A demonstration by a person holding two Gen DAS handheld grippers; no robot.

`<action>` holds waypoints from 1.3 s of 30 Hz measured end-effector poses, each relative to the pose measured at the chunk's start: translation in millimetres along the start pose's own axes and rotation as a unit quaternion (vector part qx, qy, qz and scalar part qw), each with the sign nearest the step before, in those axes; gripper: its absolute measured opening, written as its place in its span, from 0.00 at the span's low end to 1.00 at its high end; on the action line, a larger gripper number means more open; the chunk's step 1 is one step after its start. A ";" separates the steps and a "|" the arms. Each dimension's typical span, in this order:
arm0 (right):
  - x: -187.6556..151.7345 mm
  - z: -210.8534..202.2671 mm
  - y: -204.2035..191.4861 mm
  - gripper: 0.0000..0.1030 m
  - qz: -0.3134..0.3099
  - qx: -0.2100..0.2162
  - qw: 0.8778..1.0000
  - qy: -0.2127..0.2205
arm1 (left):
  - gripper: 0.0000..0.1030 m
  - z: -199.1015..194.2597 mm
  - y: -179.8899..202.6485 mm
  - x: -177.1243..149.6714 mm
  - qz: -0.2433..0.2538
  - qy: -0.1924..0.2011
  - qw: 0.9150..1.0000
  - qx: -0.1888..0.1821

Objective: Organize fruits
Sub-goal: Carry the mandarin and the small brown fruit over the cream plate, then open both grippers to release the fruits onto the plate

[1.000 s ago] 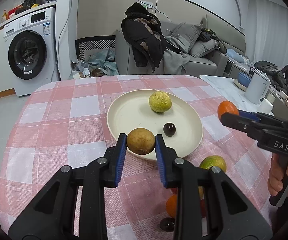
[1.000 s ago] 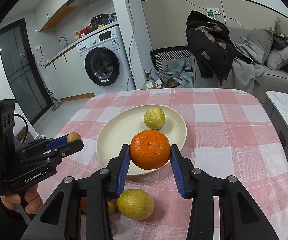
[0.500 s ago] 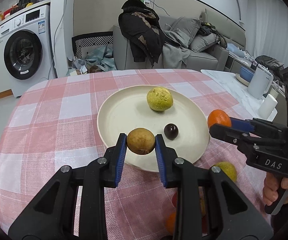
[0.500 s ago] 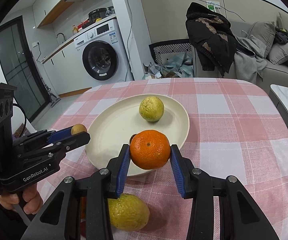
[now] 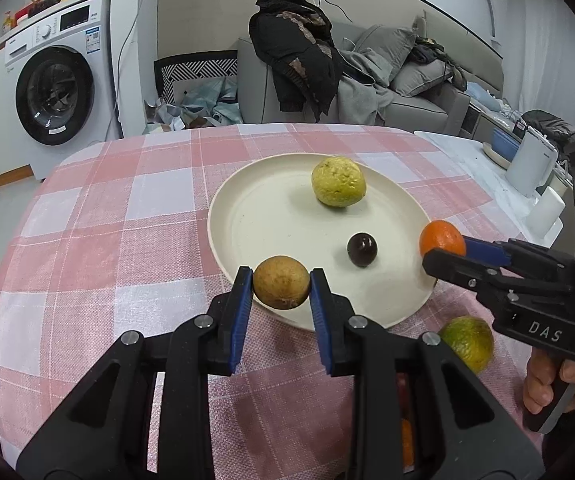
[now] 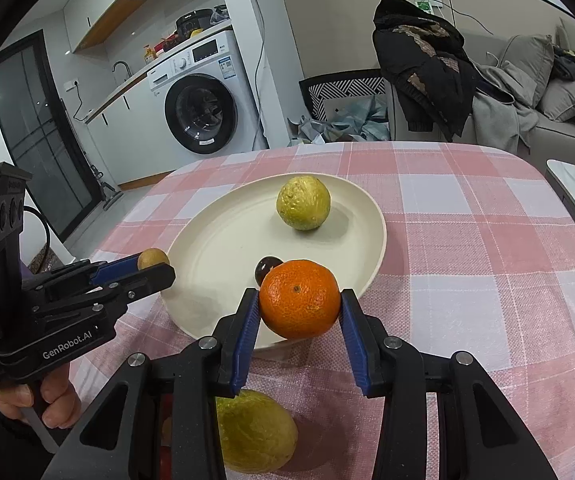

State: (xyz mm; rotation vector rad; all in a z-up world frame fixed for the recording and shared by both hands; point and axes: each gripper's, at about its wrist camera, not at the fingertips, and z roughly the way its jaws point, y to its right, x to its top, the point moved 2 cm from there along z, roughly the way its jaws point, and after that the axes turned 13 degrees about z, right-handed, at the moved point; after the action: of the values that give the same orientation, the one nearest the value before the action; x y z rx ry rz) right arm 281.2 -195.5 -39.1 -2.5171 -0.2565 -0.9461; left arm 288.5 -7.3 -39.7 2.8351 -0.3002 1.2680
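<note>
Two fruits are being carried at once. The left gripper (image 5: 281, 289) is squeezing a small brown fruit (image 5: 281, 287) between its blue pads, in the lower middle of the left wrist view. The right gripper (image 6: 299, 306) is squeezing an orange (image 6: 299, 305) the same way, in the lower middle of the right wrist view. Both fruits are hanging over the near edge of the cream plate (image 5: 255, 216).

On the plate, a bumpy yellow-green fruit (image 5: 338, 187) is sitting toward the upper part, and a little dark round fruit (image 5: 362, 249) is sitting near the middle. They are apart from each other. A green and yellow fruit (image 5: 469, 342) is waiting on the checked tablecloth (image 5: 87, 240), at the lower right of the left wrist view, just beside the plate.

The orange is looking firm but a bit squashy, so a soft squeeze at its widest part is probably best. It is round and could roll once it is let go. The brown fruit is looking small and light. Its skin is looking dry, so I think it is not slippery. The pads are holding it across its middle, which seems like the right spot. Putting both down gently, away from the rim, is probably the safest way, because round fruit can roll off or bump the dark one.
</note>
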 end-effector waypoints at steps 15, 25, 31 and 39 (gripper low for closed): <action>-0.5 1.3 -0.9 0.42 -0.005 0.002 1.000 0.005 | 0.25 8.8 5.7 -2.2 0.012 -0.007 1.000 0.000; -2.5 -8.6 1.3 0.69 -0.013 -0.027 0.999 0.030 | 0.43 1.7 2.2 -4.0 0.010 -0.013 1.000 0.006; -5.5 -25.8 2.1 1.00 -0.011 -0.036 0.999 0.037 | 0.84 -23.7 1.7 -11.3 0.008 -0.006 1.000 0.011; -14.0 -55.3 8.9 1.00 0.010 -0.024 0.999 0.036 | 0.99 -68.6 7.5 -27.4 0.024 0.009 1.000 0.019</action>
State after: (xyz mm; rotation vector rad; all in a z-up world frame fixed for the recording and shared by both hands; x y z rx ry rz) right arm 241.5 -229.2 -14.3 -2.5168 -0.1878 -1.0449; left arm 218.7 -3.4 -14.5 2.8622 -0.3483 1.3213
